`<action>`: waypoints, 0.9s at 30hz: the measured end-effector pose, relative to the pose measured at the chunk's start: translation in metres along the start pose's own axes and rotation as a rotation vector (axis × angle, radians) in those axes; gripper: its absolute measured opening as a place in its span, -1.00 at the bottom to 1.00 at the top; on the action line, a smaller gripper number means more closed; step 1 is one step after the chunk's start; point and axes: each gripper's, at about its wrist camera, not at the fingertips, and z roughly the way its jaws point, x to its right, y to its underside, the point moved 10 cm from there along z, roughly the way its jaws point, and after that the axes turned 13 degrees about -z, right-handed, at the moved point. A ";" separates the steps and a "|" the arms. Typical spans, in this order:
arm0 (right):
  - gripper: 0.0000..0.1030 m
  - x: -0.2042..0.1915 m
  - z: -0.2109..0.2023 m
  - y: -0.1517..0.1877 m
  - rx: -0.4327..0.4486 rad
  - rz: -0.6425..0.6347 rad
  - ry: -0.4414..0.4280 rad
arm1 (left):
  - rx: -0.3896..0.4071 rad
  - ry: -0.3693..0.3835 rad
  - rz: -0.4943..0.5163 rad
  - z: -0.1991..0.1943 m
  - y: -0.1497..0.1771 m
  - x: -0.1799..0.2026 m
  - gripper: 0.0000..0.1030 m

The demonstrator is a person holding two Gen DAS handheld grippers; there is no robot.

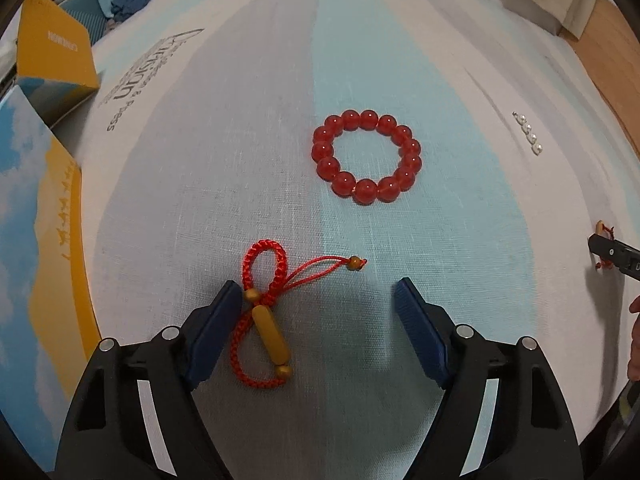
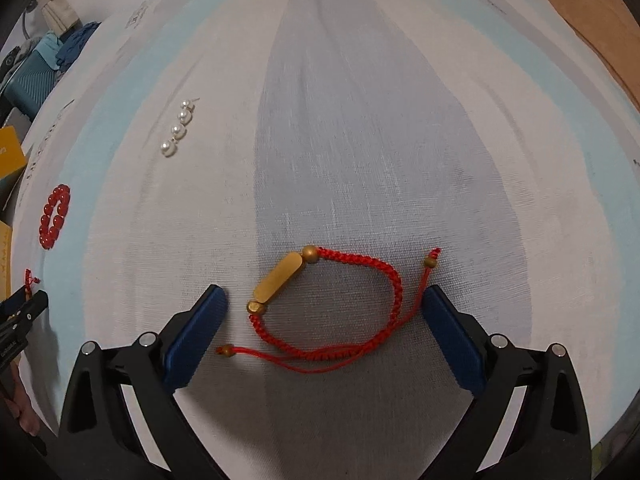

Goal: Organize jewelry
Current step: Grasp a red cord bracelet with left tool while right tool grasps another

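Left tool (image 1: 320, 292) and right tool (image 2: 324, 300): both spread, empty. Each straddles a red cord bracelet (image 1: 262, 316) (image 2: 332, 312) at lower centre, on the striped cloth (image 2: 360, 140). Cord is limp and light; grip the rigid gold bar (image 2: 278, 278).

Four pieces lie flat on the striped cloth: a closed ring of red beads (image 1: 367, 157), a short pearl strand (image 2: 178, 128) lying straight, and two red braided cord bracelets (image 1: 264, 316) (image 2: 332, 308) with gold beads.
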 end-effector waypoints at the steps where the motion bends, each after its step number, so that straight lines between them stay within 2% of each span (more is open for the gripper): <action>1: 0.81 0.000 0.000 0.000 0.001 0.000 -0.002 | 0.001 -0.001 0.000 0.000 0.000 0.000 0.47; 4: 0.67 0.002 0.000 0.001 0.004 0.000 -0.004 | 0.011 -0.019 0.011 -0.001 0.001 0.000 0.36; 8: 0.23 0.008 -0.003 0.002 0.014 0.003 -0.006 | 0.010 -0.023 0.017 -0.004 0.004 0.000 0.17; 11: -0.08 0.012 -0.003 0.007 0.013 0.006 -0.006 | 0.003 -0.020 0.025 -0.006 0.008 0.003 -0.12; 15: -0.57 0.011 -0.009 0.011 0.015 0.016 -0.017 | -0.018 0.001 0.028 -0.008 0.012 0.008 -0.67; 17: -0.72 0.008 -0.011 0.011 0.013 0.009 -0.019 | -0.023 0.004 0.033 -0.009 0.014 0.009 -0.79; 27: -0.79 0.018 -0.031 0.014 0.040 0.019 -0.031 | -0.027 0.006 0.043 -0.020 0.019 0.015 -0.81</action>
